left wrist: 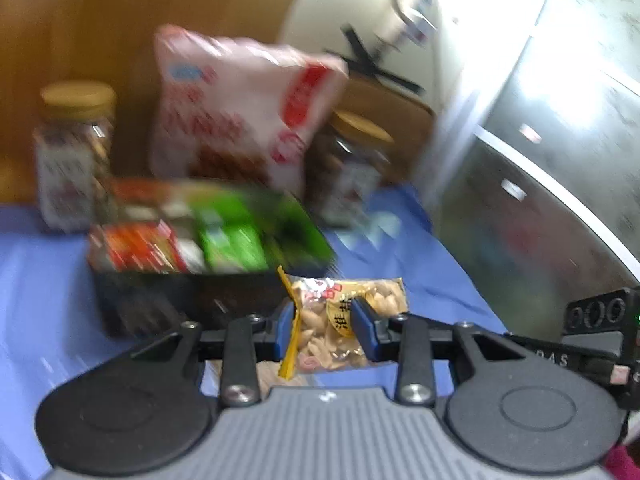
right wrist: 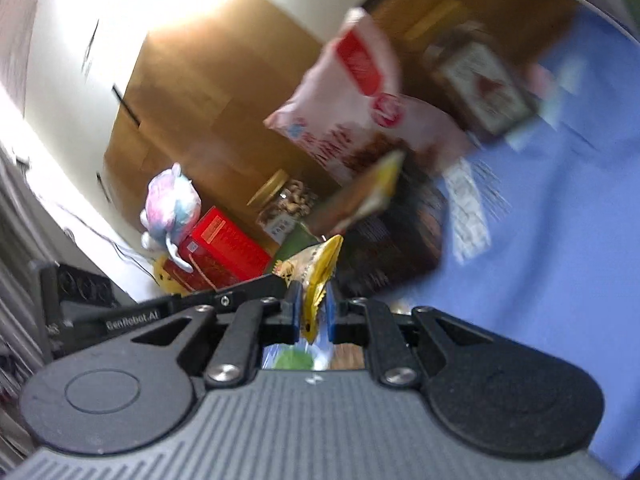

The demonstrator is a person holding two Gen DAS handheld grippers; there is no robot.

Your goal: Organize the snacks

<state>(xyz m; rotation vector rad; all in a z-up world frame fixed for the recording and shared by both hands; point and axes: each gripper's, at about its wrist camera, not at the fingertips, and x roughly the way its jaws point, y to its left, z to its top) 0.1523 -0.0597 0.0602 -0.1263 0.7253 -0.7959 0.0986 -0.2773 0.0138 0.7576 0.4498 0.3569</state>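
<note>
While both pinch, left claw [left wrist: 325, 326] grips peanut packet [left wrist: 344, 320], right claw [right wrist: 313, 312] yellow sachet [right wrist: 318, 280]

Bright daylight, heavy motion blur
Glare whitens the wall [right wrist: 100, 12] and the steel panel [left wrist: 560, 92]; fisheye edges bend; the near jaws stay sharp.

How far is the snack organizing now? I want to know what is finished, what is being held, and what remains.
Done: the dark basket already holds red and green packets. In hand: the left gripper is shut on a small peanut packet, and the right gripper is shut on a yellow packet. Left: both packets are not yet placed; the pink bag and two jars stand behind the basket.
</note>
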